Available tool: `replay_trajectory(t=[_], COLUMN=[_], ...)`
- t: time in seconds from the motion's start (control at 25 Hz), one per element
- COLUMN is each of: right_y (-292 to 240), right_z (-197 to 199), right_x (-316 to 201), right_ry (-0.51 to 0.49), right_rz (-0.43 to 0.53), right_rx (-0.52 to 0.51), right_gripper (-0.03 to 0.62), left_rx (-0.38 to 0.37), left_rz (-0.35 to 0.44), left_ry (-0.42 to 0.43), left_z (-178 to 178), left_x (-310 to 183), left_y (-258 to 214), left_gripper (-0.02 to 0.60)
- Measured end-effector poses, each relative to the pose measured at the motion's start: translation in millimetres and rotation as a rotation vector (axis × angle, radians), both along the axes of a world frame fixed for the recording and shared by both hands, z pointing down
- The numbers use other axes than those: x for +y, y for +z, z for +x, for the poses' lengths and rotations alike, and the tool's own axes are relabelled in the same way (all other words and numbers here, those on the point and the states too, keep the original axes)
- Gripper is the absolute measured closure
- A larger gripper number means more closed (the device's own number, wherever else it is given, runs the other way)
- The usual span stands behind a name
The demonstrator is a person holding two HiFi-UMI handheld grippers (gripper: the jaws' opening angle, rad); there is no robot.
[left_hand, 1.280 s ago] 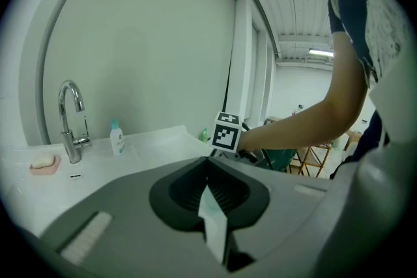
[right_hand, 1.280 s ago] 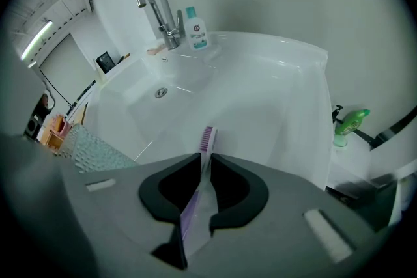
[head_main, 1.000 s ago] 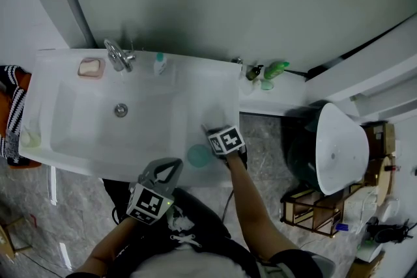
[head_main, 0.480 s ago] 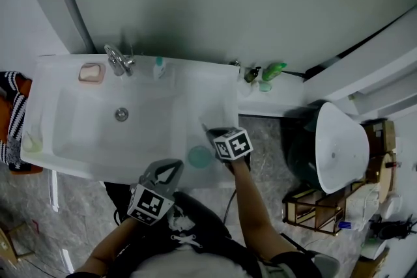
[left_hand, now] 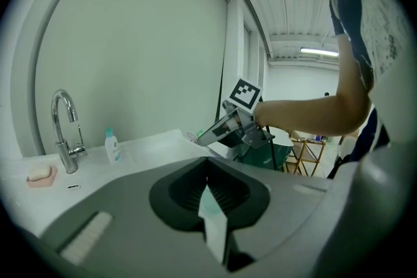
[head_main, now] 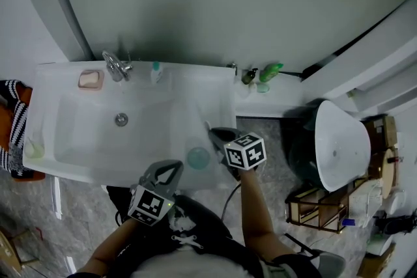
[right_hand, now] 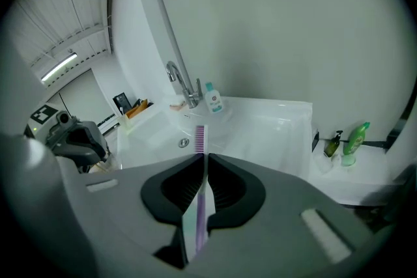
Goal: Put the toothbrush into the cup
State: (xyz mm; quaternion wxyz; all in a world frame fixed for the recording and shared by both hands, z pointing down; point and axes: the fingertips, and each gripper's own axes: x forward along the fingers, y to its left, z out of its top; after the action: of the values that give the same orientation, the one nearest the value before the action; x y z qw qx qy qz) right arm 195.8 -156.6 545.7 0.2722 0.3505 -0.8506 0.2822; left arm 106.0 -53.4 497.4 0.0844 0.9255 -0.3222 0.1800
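Toothbrush [right_hand: 199,139]: clamped in the right gripper [right_hand: 202,159], bristles held past the jaw tips above the sink [head_main: 78,137].
Cup [head_main: 197,157]: seen on the sink's front right rim, just beside that gripper.
Left gripper [left_hand: 208,189]: clenched, nothing held, off the front edge.
Room: open basin left of cup.

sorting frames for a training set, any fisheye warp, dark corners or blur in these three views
Head view: even, soft light, little blur; the teal cup reads pale against the white sink. Left gripper view: strong fisheye, black corners, the faucet sharp. Right gripper view: same warp and dark corners; the toothbrush is crisp at the bristles, softer near the lens.
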Motion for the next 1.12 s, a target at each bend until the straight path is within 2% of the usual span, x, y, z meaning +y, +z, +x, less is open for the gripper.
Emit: replay_trajectory(t=[0.32,0.6,0.84,1.12], right_y=[-51,-96,-136,-165], right_z=[2,-1,-6,-13], right_x=[10,22,35,57], right_ry=[0.014,0.016,-0.005,-0.037], right_rz=[0.097,0.177,0.309,0.425], right_rx=[-0.104,-0.267,-0.424,-0.531], right_gripper=[0.569,0.569,0.569,0.569], left_rx=[-0.005,-0.01,-0.012,-0.025], left_rz=[0.011,0.018,0.023,0.04], left_ry=[0.002,0.001,0.008,0.02], left_z=[2,1,1,-1], left_x=[3,8,16,28], left_y=[-4,-5,-6,-10], left_gripper=[0.581,0.581,0.581,0.581])
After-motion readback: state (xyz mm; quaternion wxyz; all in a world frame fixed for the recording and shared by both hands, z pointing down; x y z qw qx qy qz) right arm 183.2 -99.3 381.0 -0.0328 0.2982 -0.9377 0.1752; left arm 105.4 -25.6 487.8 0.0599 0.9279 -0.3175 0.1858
